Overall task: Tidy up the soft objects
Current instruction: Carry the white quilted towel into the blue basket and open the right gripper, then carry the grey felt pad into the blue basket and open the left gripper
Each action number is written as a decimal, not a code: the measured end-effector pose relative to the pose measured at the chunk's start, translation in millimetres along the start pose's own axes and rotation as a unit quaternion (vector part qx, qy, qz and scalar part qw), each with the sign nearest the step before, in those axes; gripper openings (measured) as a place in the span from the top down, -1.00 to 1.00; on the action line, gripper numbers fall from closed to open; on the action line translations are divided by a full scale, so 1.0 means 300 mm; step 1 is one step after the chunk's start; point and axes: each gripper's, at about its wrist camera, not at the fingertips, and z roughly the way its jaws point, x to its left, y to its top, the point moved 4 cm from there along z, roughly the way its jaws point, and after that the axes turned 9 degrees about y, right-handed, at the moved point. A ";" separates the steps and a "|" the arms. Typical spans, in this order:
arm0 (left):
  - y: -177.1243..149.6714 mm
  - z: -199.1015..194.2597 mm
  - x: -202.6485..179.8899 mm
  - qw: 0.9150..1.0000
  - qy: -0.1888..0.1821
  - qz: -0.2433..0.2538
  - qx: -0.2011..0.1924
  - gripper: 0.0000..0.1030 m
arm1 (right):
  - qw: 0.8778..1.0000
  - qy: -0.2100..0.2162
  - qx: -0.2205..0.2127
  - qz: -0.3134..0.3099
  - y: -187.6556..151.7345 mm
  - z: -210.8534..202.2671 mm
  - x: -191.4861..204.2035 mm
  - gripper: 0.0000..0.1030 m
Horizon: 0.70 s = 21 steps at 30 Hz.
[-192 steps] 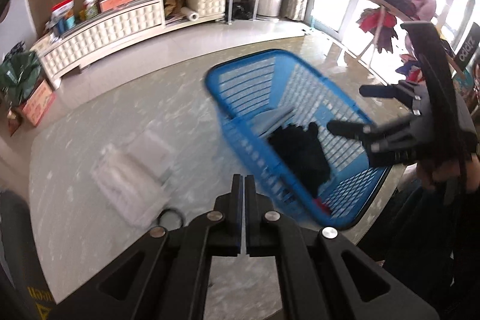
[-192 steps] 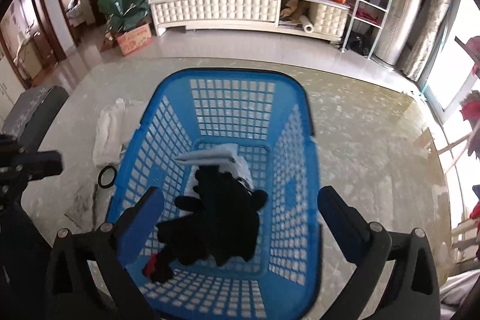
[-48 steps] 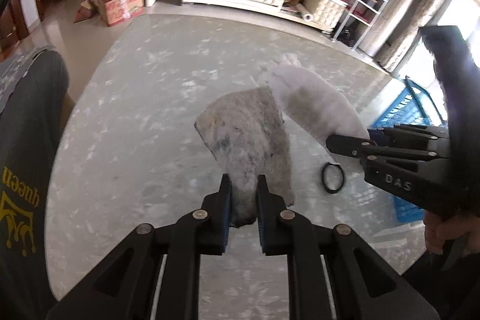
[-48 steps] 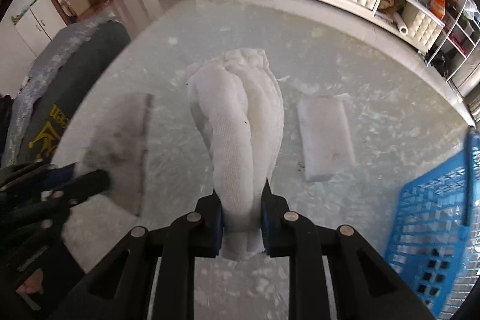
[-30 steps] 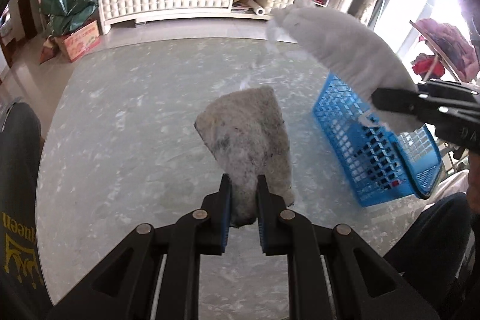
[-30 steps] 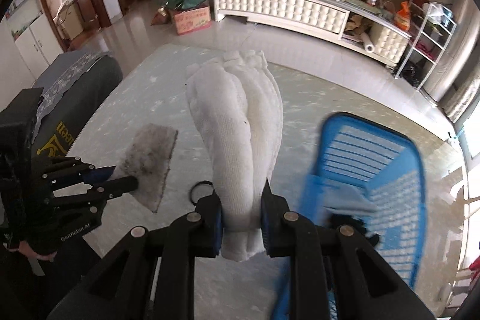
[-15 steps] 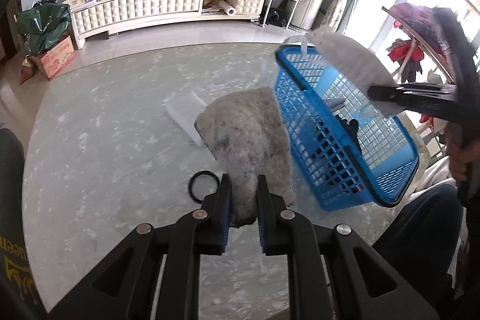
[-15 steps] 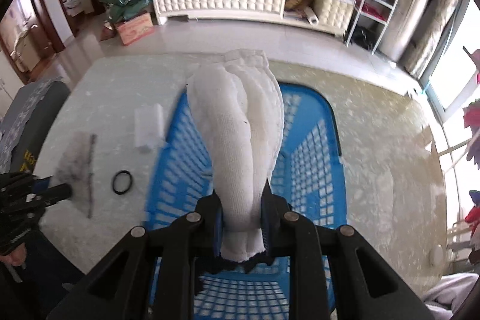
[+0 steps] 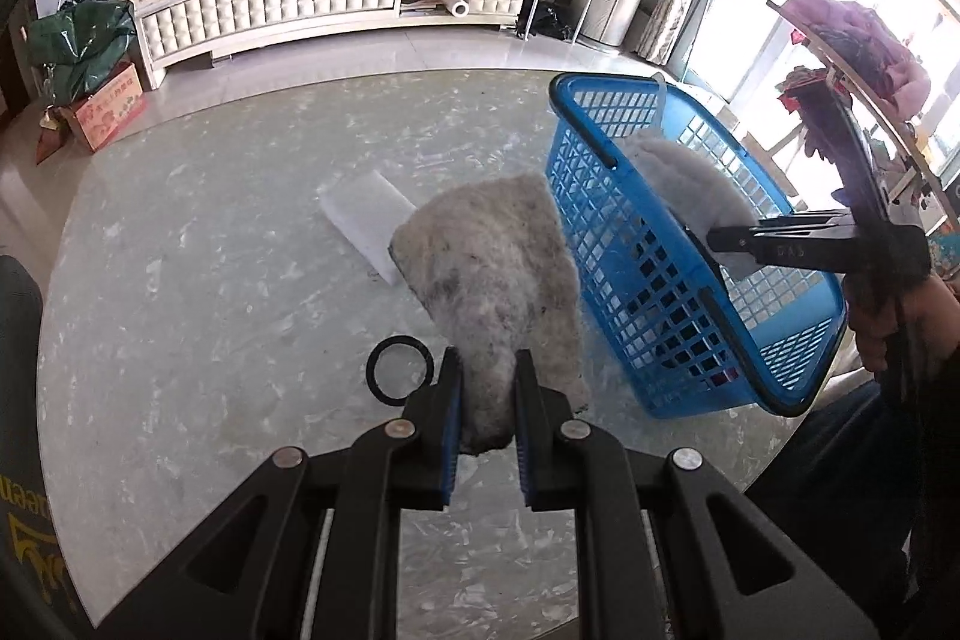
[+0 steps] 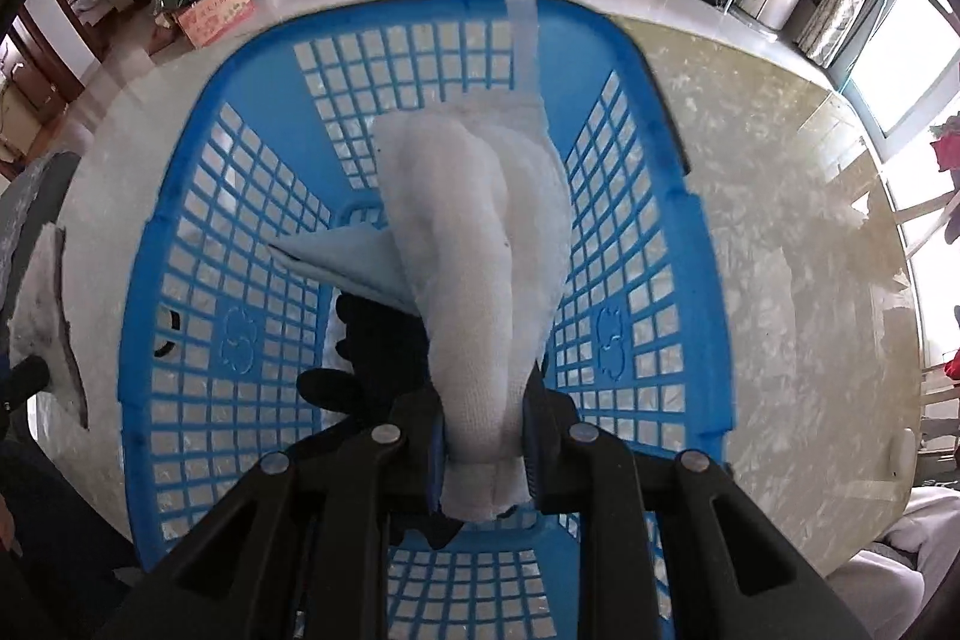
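Note:
My left gripper [image 9: 486,388] is shut on a dirty grey cloth [image 9: 492,274], held above the marble table just left of the blue basket [image 9: 606,148]. My right gripper [image 10: 483,418] is shut on a rolled white towel [image 10: 480,244] and points down into the blue basket [image 10: 240,196]. In the left wrist view the white towel [image 9: 690,178] hangs inside the basket's upper half, with the right gripper [image 9: 720,241] reaching in from the right. Inside the basket lie a black garment [image 10: 372,340] and a light blue cloth [image 10: 348,262].
A folded white cloth [image 9: 366,214] and a black ring [image 9: 399,369] lie on the marble table [image 9: 180,280] left of the basket. A person's hand [image 9: 900,310] holds the right gripper at the table's right edge. A dark chair back [image 9: 18,400] stands at the left.
The right gripper has carried the white towel over the basket and lowered it inside. The left gripper with the grey cloth has drifted toward the basket, which now looks closer.

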 end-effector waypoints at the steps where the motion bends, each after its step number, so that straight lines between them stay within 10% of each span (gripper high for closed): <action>1: 0.002 0.000 -0.004 1.000 -0.001 0.000 0.001 0.74 | 1.000 -0.004 0.003 -0.004 0.001 0.008 0.004 0.62; 11: -0.004 -0.021 -0.022 1.000 -0.010 0.013 -0.007 0.74 | 1.000 -0.012 0.004 -0.020 0.012 -0.003 0.052 0.51; 16: -0.002 -0.034 -0.024 1.000 -0.015 0.012 -0.011 0.74 | 0.999 -0.024 -0.011 -0.039 -0.002 -0.027 0.064 -0.39; 21: 0.006 -0.048 -0.030 1.000 -0.018 0.010 -0.013 0.74 | 0.997 -0.026 -0.041 -0.060 -0.026 -0.083 0.085 -0.68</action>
